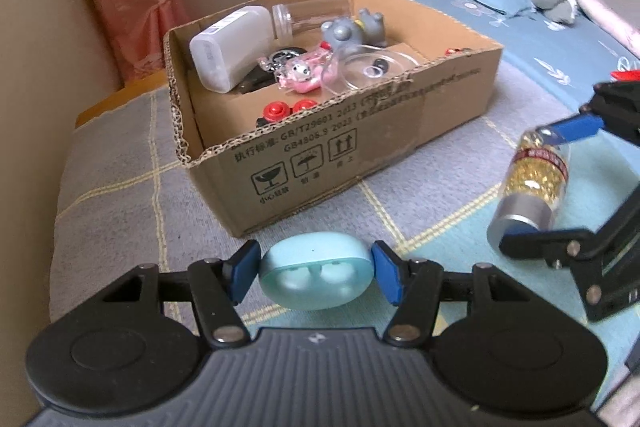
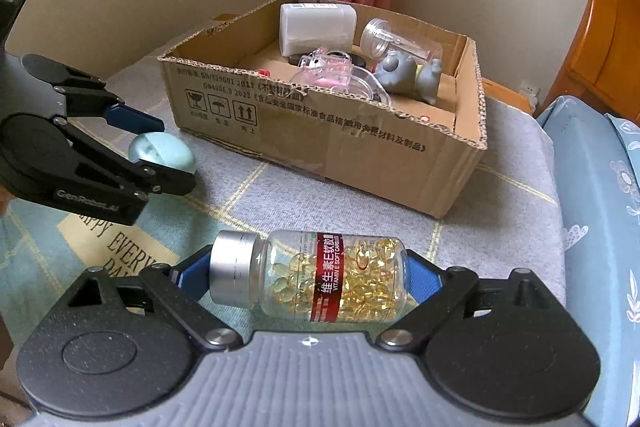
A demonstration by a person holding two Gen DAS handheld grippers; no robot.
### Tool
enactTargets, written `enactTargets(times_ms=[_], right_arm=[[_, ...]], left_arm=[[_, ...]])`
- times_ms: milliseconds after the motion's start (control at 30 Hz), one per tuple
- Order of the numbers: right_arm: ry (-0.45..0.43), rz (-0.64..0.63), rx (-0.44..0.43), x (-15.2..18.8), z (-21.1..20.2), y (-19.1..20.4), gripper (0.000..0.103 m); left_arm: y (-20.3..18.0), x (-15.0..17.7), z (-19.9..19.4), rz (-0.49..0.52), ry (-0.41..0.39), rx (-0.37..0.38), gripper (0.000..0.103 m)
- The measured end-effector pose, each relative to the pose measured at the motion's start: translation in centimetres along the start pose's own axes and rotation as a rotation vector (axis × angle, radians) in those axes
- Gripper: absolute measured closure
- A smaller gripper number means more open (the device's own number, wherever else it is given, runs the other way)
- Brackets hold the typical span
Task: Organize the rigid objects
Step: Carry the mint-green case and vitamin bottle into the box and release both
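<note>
While left gripper [image 1: 314,273] clamps earbud case [image 1: 316,277], right gripper [image 2: 310,277] clamps capsule bottle [image 2: 320,277].

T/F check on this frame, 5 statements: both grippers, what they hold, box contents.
1. The left gripper is shut on the earbud case. True.
2. The right gripper is empty. False: it is shut on the capsule bottle, one pad on the cap end, one on the base.
3. The bottle's cap is red. False: the cap is silver; only the label band is red.
4. The box already holds a grey toy and a white container. True.
5. The earbud case lies inside the box. False: it is outside, in front of the box's near corner.
</note>
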State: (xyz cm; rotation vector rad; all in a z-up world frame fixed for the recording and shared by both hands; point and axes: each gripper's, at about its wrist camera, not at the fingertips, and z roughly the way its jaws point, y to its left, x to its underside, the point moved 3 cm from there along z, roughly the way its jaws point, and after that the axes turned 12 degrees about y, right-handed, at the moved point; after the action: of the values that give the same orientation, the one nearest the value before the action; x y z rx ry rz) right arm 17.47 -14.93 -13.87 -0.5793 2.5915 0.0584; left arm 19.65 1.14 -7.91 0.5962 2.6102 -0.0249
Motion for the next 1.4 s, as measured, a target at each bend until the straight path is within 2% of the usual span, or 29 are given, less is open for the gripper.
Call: enactTargets(times_ms=[133,433,633,800,1000,1167,1267,1400], right_arm=[[-0.013,-0.018,0.025,0.3,-1.1,-0.4,0.006],[-0.038,-0.031,0.012,0.3,-3.3,-1.5,0.006],[-0.077,-0.036,0.006,-0.7,-4.9,-2.3,0.006],[-0.117,-0.035,-0.002,-2.2,-6.1,-3.0,0.006],[-0.155,-0.036,0.008,-3.9,-6.8,-3.8,0.006],[-0.16,-0.019,0.011,-5.0,-6.7,-4.5,0.006],[-0.161,-0.01,0.012,-5.5,-6.6,-4.9,0.006],[-0.157,-0.007,0.016,-6.0,-6.2,-5.2,0.006]], left_arm=[[0.0,0.2,-1.1,0.015,0.012,0.019,0.043],[-1.3,-0.7,-4.3,0.087,-0.01,0.025,0.043],[-1.6,-3.0,-6.6,0.122,-0.053,0.022,0.043],[-1.0,-5.5,-7.3,0.11,-0.091,0.025,0.043],[0.7,-9.3,-5.5,0.075,-0.094,-0.005,0.043],[2.1,-11.8,-2.3,0.04,-0.057,-0.024,0.043],[2.6,-12.5,-0.7,0.021,-0.048,-0.043,0.043],[3.2,-12.9,0.5,-0.016,-0.039,-0.028,0.043]])
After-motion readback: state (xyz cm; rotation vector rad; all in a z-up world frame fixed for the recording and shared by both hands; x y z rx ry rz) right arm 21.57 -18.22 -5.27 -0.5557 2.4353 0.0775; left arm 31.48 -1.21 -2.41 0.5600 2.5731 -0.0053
